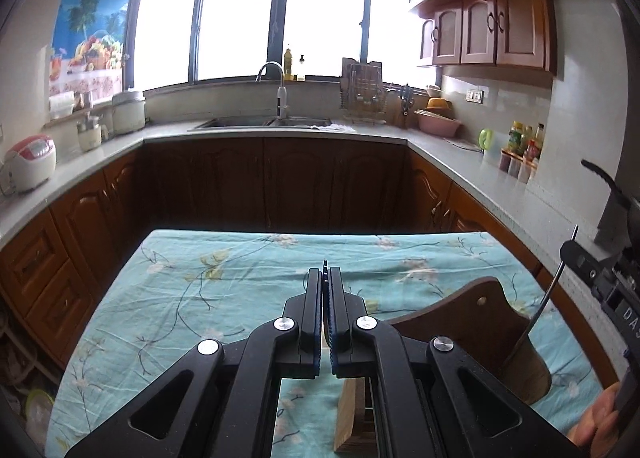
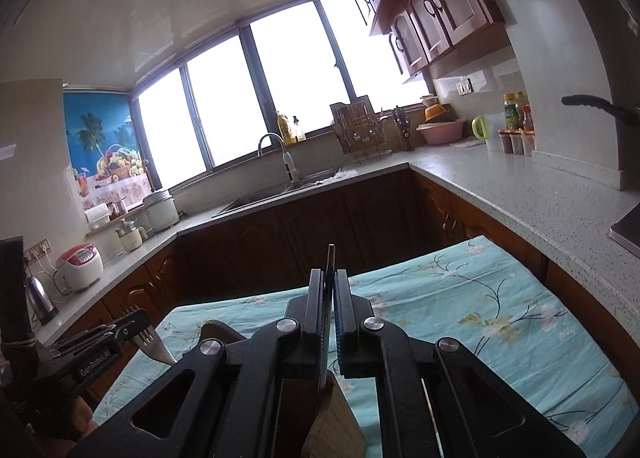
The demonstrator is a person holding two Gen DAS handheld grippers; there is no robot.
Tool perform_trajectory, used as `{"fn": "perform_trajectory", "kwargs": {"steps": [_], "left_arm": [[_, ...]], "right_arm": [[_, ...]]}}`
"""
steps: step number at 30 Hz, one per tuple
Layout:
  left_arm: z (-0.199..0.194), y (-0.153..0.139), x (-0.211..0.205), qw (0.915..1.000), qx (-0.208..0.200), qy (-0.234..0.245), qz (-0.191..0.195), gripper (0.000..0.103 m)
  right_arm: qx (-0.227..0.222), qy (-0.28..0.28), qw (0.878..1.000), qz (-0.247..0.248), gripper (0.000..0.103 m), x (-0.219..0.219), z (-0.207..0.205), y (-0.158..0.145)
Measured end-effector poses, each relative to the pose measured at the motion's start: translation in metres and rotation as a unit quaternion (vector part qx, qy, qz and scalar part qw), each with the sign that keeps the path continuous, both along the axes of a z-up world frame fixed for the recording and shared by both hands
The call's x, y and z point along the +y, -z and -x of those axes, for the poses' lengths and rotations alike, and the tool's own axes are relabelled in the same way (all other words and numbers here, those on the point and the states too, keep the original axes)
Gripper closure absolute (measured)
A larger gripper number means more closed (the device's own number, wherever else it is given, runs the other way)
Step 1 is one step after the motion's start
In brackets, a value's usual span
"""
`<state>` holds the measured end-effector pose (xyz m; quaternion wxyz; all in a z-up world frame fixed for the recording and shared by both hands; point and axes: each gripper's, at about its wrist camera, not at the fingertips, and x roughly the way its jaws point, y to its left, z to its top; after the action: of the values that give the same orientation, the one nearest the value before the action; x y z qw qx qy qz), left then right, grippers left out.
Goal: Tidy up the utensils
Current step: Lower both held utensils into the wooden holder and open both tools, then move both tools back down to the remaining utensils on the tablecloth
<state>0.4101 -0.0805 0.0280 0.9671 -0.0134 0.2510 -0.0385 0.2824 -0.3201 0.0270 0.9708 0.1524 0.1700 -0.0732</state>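
Observation:
My left gripper (image 1: 326,274) is shut on a thin metal utensil whose edge pokes up between the pads. From the right wrist view that left gripper (image 2: 132,324) holds a fork (image 2: 156,346), tines by the fingers. A brown wooden utensil holder (image 1: 472,322) with a curved back stands on the teal floral tablecloth (image 1: 200,298), just right of the left gripper. My right gripper (image 2: 331,276) is shut on a slim metal utensil handle (image 1: 548,298) that slants down into the holder. A light wooden block (image 1: 352,418) lies under both grippers.
A grey countertop (image 1: 460,166) wraps around the kitchen, with a sink (image 1: 260,122), a rice cooker (image 1: 32,162), a dish rack (image 1: 362,98) and condiment bottles (image 1: 524,142). A kettle (image 2: 40,298) stands at the left. A person's hand (image 1: 596,422) shows at the lower right.

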Motion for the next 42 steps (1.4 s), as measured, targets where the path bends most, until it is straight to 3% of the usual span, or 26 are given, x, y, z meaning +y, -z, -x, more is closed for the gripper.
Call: {"fn": "perform_trajectory", "kwargs": {"steps": [5, 14, 19, 20, 24, 28, 30, 33, 37, 42], "left_arm": [[0.008, 0.003, -0.001, 0.9998, 0.002, 0.013, -0.012, 0.101], [0.007, 0.001, 0.006, 0.9998, 0.011, 0.016, -0.002, 0.098], [0.011, -0.002, 0.009, 0.9999, 0.01, 0.011, 0.003, 0.08], [0.013, -0.003, 0.01, 0.9999, 0.008, 0.012, 0.006, 0.079], [0.018, -0.006, 0.015, 0.9998, 0.008, 0.01, 0.015, 0.058], [0.029, -0.008, 0.022, 0.9998, 0.005, 0.008, 0.02, 0.045], [0.037, -0.009, 0.027, 0.9997, 0.004, 0.005, 0.023, 0.038], [0.049, -0.009, 0.035, 0.9996, 0.004, -0.001, 0.029, 0.028], [0.07, -0.01, 0.046, 0.9991, 0.005, -0.008, 0.041, 0.021], [0.101, -0.007, 0.055, 0.9986, 0.019, -0.005, 0.048, 0.021]], "right_arm": [[0.008, -0.001, 1.0, -0.005, 0.097, -0.004, -0.003, -0.001], [0.019, -0.003, 1.0, -0.021, 0.094, -0.009, -0.004, 0.0], [0.021, -0.001, 1.0, -0.023, 0.092, -0.01, -0.003, 0.0], [0.023, -0.001, 0.999, -0.026, 0.089, -0.01, -0.002, 0.001], [0.023, -0.002, 0.999, -0.043, 0.052, -0.015, 0.004, 0.002], [0.018, 0.003, 0.998, -0.055, 0.044, -0.02, 0.016, -0.002], [0.015, 0.003, 0.998, -0.063, 0.031, -0.022, 0.022, -0.004], [0.012, 0.003, 0.998, -0.067, 0.022, -0.024, 0.033, -0.007], [0.01, -0.001, 0.997, -0.072, 0.015, -0.022, 0.049, -0.011], [0.006, -0.014, 0.997, -0.075, 0.009, -0.012, 0.071, -0.018]]}}
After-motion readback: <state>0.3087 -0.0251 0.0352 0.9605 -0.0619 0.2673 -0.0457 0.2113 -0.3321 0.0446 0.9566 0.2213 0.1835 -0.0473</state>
